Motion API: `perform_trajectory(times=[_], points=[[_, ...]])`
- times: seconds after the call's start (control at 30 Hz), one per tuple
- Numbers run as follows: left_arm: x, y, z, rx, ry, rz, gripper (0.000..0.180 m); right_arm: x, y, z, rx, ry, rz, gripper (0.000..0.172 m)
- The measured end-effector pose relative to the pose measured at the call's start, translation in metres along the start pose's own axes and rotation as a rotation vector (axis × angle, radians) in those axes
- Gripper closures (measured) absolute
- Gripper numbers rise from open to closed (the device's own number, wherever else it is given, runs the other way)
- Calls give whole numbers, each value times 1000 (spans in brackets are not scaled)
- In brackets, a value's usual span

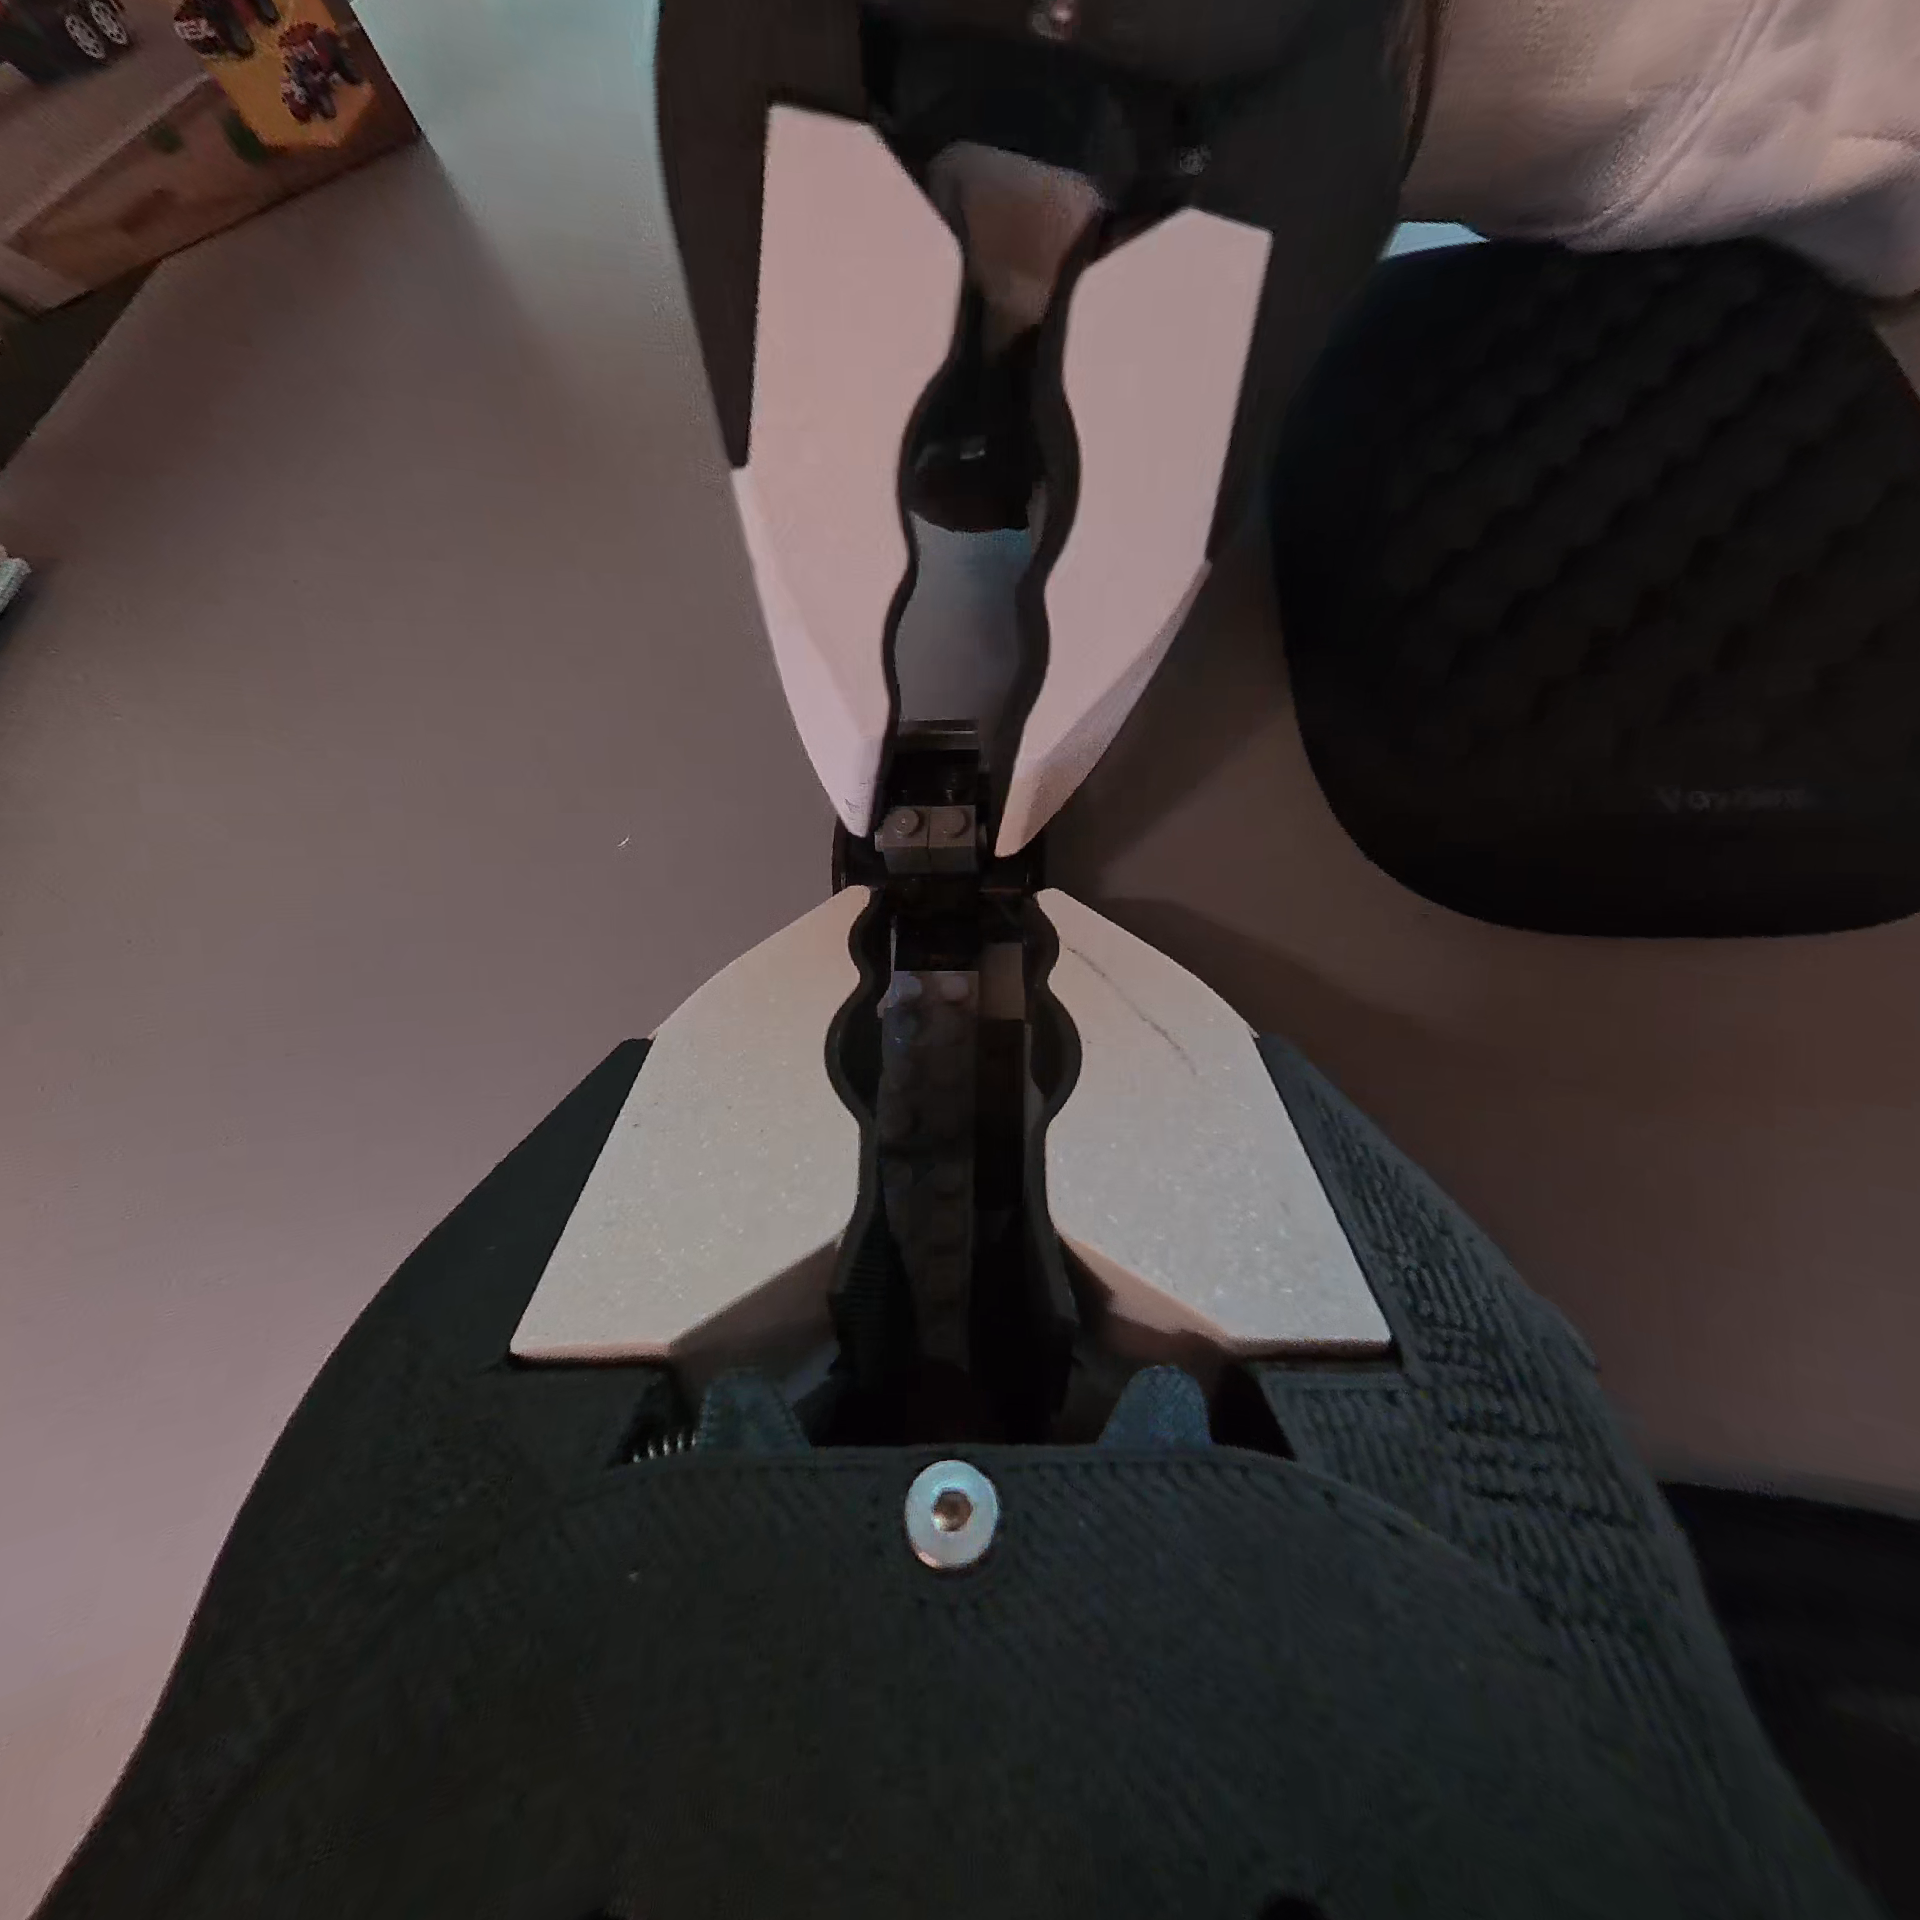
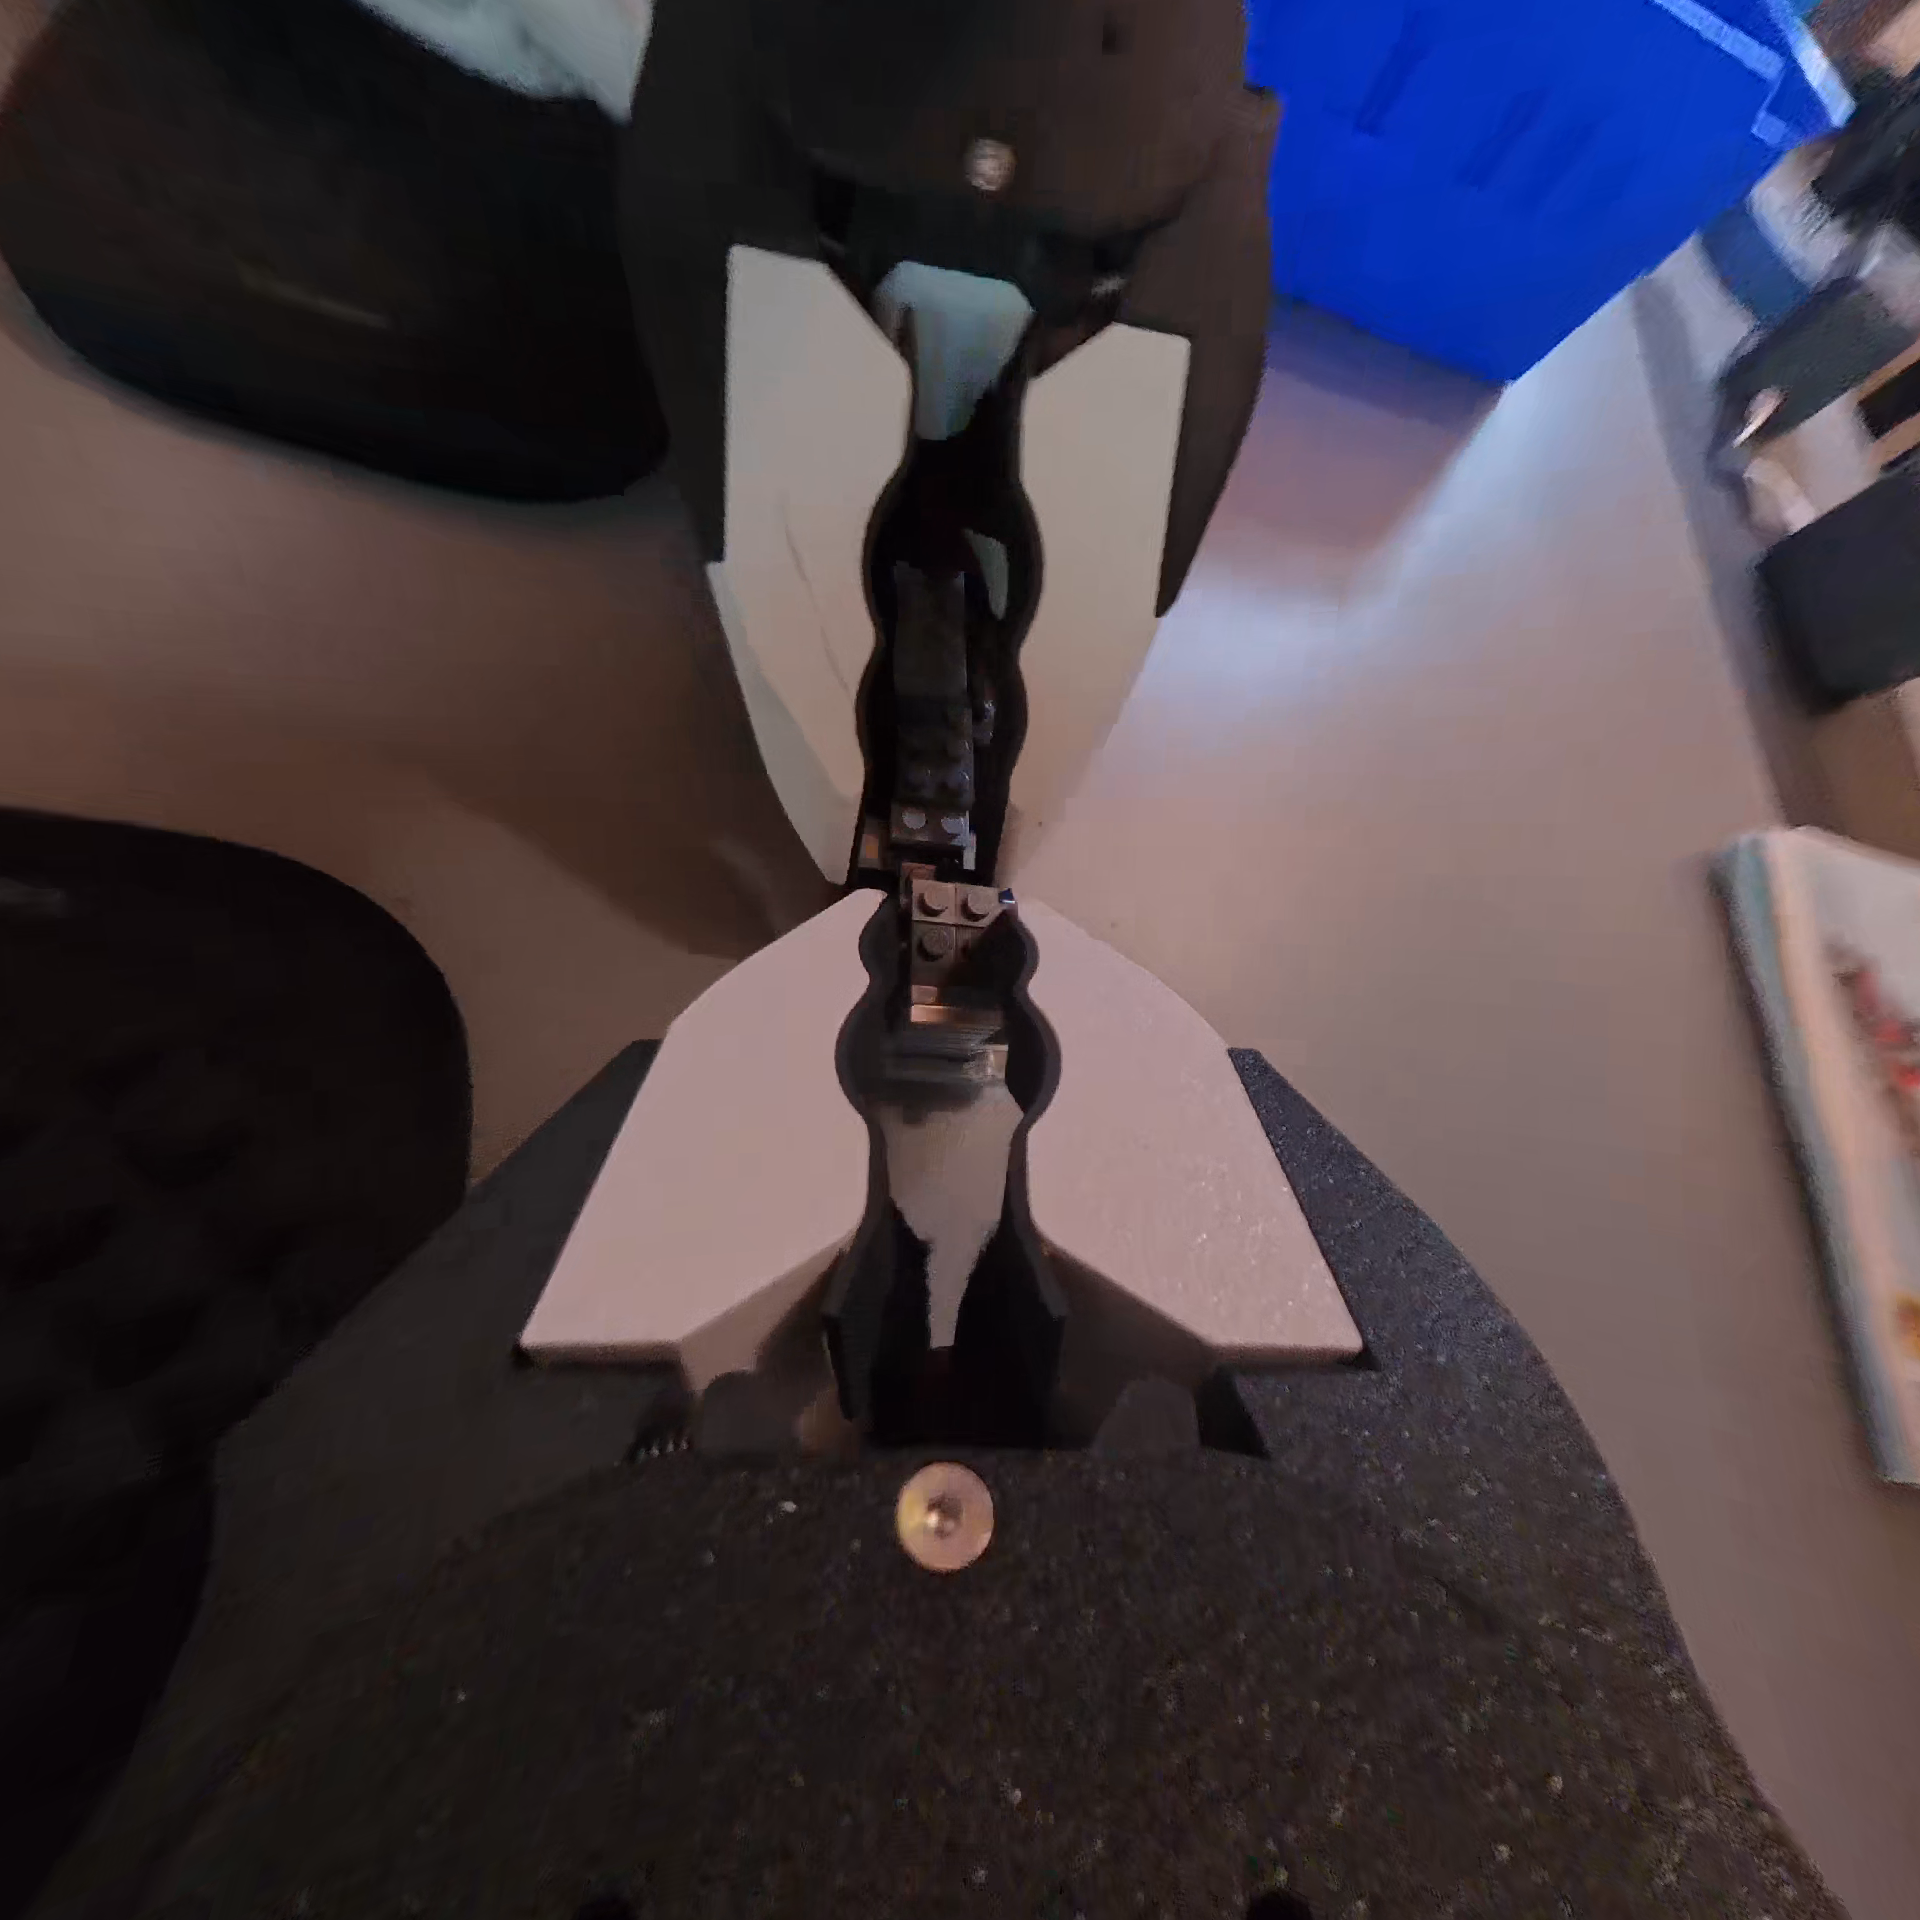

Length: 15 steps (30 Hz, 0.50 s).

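Observation:
My two grippers meet tip to tip above a pale table [image 1: 364, 727]. In the left wrist view my left gripper [image 1: 951, 899] is shut on a long dark grey and black toy-brick piece [image 1: 935, 1018] that runs back between its pads. My right gripper [image 1: 932, 840] comes from the top, shut on a small grey studded brick piece [image 1: 928, 829]. In the right wrist view my right gripper [image 2: 943, 912] holds those grey bricks [image 2: 951, 920], and the left gripper [image 2: 932, 857] faces it with its dark piece [image 2: 928, 769]. The two pieces touch end to end; I cannot tell whether they are joined.
A black mesh seat [image 1: 1610, 623] lies right of the grippers, also at the left of the right wrist view [image 2: 156, 1143]. A picture-printed cardboard box [image 1: 260, 114] stands far left. A blue bin [image 2: 1507, 187] and a booklet [image 2: 1829, 1143] lie to the right. A white sleeve [image 1: 1662, 104] shows. The tips of both grippers are at nearly the same place.

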State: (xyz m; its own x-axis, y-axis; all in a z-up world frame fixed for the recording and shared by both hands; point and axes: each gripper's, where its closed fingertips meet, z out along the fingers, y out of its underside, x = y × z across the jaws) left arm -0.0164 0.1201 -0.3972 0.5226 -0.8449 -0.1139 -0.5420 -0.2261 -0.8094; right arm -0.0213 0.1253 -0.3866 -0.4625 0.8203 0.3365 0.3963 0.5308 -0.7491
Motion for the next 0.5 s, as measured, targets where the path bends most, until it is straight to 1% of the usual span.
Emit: perform_trajectory(times=[0.1, 0.17, 0.23, 0.33, 0.37, 0.4, 0.43, 0.47, 0.5], points=[[0, 1, -1, 3, -3, 7, 156, 0, -2, -1, -29, 104, -158, 155], [0, 1, -1, 3, 0, 6, 156, 0, -2, -1, -25, 115, -168, 156], [0, 1, -1, 2, 7, -4, 156, 0, -2, -1, 13, 72, -66, 155], [0, 1, -1, 3, 15, -12, 156, 0, -1, 1, 65, -54, 126, 153], [1, 0, -1, 5, 15, -6, 156, 1, -1, 3, 60, -77, 174, 141], [2, 0, 0, 6, 13, 3, 156, -2, 0, 5, 49, -124, 198, 138], [2, 0, 0, 3, 10, 11, 156, -5, -1, 7, 41, -157, 215, 145], [2, 0, 0, 3, 10, 12, 156, -5, -1, 6, 38, -169, 223, 146], [2, 0, -1, 4, 16, 9, 156, -4, -1, 5, 39, -160, 226, 152]])
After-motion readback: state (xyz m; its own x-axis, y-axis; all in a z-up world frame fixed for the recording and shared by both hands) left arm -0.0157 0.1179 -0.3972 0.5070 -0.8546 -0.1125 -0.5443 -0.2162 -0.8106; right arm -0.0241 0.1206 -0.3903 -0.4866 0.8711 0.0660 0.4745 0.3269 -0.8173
